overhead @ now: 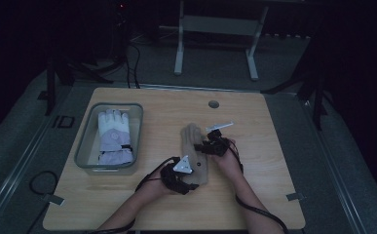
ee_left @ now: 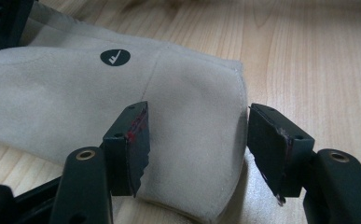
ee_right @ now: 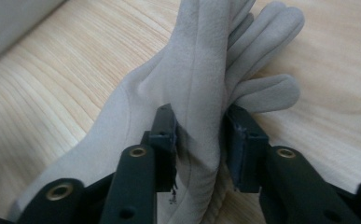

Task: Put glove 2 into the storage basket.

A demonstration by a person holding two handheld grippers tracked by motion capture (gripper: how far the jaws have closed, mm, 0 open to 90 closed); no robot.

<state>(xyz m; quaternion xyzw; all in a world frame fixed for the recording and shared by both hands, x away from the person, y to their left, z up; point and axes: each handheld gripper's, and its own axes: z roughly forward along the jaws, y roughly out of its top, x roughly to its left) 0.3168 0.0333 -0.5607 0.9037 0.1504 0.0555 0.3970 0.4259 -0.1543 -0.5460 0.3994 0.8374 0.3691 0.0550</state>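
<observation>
A beige suede glove (overhead: 191, 137) lies on the wooden table (overhead: 264, 146), fingers pointing away from the person. In the left gripper view its cuff (ee_left: 183, 93) carries a small round dark logo (ee_left: 115, 57). My left gripper (overhead: 189, 181) is at the cuff end; its jaws stand open (ee_left: 197, 149) with the cuff's edge between them. My right gripper (overhead: 204, 146) sits at the glove's right side. It is shut (ee_right: 199, 140) on a raised fold of the glove (ee_right: 201, 60), below the fingers and thumb.
A grey bin (overhead: 81, 146) at the table's left holds a white and lavender glove (overhead: 114, 136). A small round hole (overhead: 214, 104) is near the table's far edge. Beyond it stands a metal table frame (overhead: 215, 29) on a dark floor.
</observation>
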